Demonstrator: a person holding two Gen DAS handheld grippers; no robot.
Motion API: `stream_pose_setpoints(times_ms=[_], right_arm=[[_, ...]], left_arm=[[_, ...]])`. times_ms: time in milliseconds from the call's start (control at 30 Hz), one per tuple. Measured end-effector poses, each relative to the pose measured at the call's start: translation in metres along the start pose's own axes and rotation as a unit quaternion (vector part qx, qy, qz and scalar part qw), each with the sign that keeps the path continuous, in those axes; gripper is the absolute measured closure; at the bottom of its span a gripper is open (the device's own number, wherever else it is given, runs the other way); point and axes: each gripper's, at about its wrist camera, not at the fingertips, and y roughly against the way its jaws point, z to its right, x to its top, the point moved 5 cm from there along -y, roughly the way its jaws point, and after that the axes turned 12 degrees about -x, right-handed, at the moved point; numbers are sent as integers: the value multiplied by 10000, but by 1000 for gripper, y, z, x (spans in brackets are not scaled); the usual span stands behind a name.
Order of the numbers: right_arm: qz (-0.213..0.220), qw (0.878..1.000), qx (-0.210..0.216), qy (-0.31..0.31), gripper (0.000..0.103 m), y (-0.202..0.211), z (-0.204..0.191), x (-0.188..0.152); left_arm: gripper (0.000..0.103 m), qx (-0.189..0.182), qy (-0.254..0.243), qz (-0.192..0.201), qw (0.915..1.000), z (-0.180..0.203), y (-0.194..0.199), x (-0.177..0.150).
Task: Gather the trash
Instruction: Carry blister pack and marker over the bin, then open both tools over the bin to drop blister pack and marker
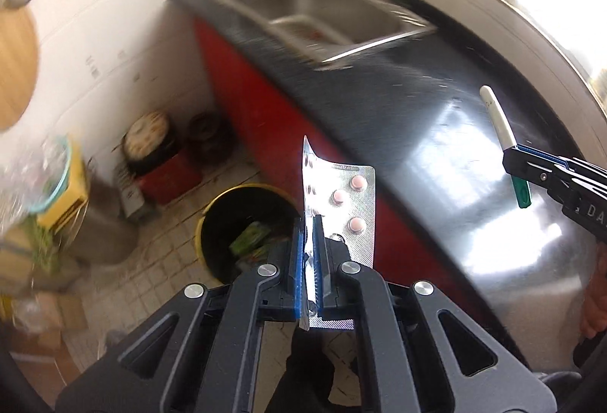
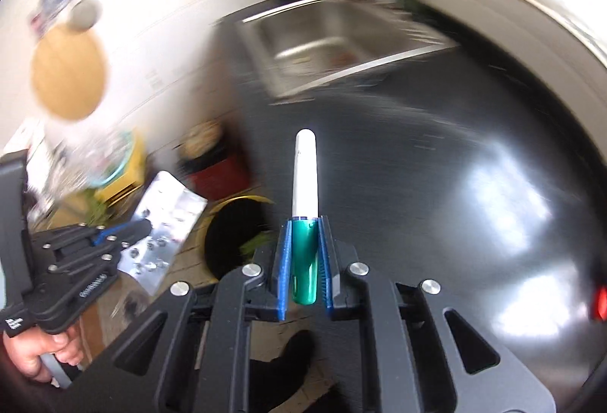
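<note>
A glossy black table [image 1: 436, 117] with red cabinet fronts carries a blurred steel sink [image 1: 322, 14] at upper centre. On the tiled floor at lower left stands a yellow-rimmed black bin [image 1: 242, 227]. The left tool [image 1: 312, 223] is clamped on a silver blister pack with pink pills [image 1: 341, 200] at centre frame, above the bin. The right tool [image 2: 305, 223] is clamped on a white-and-green plastic pen-shaped stick [image 2: 305, 185] over the table.

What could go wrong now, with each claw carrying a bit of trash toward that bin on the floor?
1. The left claw pinches the pill blister pack only along one bent edge; it might slip out before reaching the yellow-rimmed bin.
2. The right claw holds the white-and-green pen over the black counter, not the bin; released now, it would likely miss.
</note>
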Motion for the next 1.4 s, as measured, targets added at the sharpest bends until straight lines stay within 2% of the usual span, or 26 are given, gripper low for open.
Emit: stream_pose_setpoints(times_ms=[133, 167, 300, 467, 600, 800, 1033, 1133, 1167, 1200, 1233, 1267, 1333, 1400], right_arm=[[-241, 9970, 556, 473, 89, -23, -75, 6], [-303, 9958, 658, 565, 89, -28, -89, 7], [-458, 9914, 812, 919, 89, -39, -128, 6], [-652, 9887, 830, 1064, 89, -57, -150, 3], [-836, 9869, 806, 1116, 89, -84, -164, 7], [-1264, 9817, 765, 1201, 89, -131, -182, 10], [-1346, 9808, 754, 1194, 89, -144, -185, 17], [-1256, 9823, 685, 1208, 88, -145, -186, 22], [-1235, 9828, 669, 1196, 86, -145, -186, 23], [-1250, 9829, 648, 1184, 80, -146, -186, 24], [-1277, 9829, 628, 1165, 56, -146, -184, 24], [-1243, 9840, 637, 1107, 36, -144, -181, 25], [-1111, 9863, 668, 1018, 32, -139, -176, 29], [-1110, 9863, 679, 1014, 32, -136, -173, 30]], left_arm=[[99, 220, 476, 15, 9986, -50, 11, -16], [99, 243, 529, 18, 9983, -53, 11, -17], [99, 308, 789, 8, 9964, -80, 13, -24], [99, 250, 847, -96, 9960, -98, -8, -25], [99, 208, 845, -278, 9958, -117, -44, -28], [99, 330, 805, -590, 9945, -138, -86, -34], [99, 185, 1004, -608, 9929, -145, -95, -31], [99, 97, 1014, -588, 9931, -145, -96, -28], [94, 74, 1008, -579, 9932, -144, -96, -28], [77, 73, 1003, -607, 9931, -145, -97, -28], [61, 67, 1016, -636, 9928, -144, -98, -29], [30, 88, 1039, -629, 9926, -144, -97, -29], [27, 125, 1062, -441, 9933, -144, -92, -29], [27, 116, 1056, -496, 9931, -142, -92, -31]])
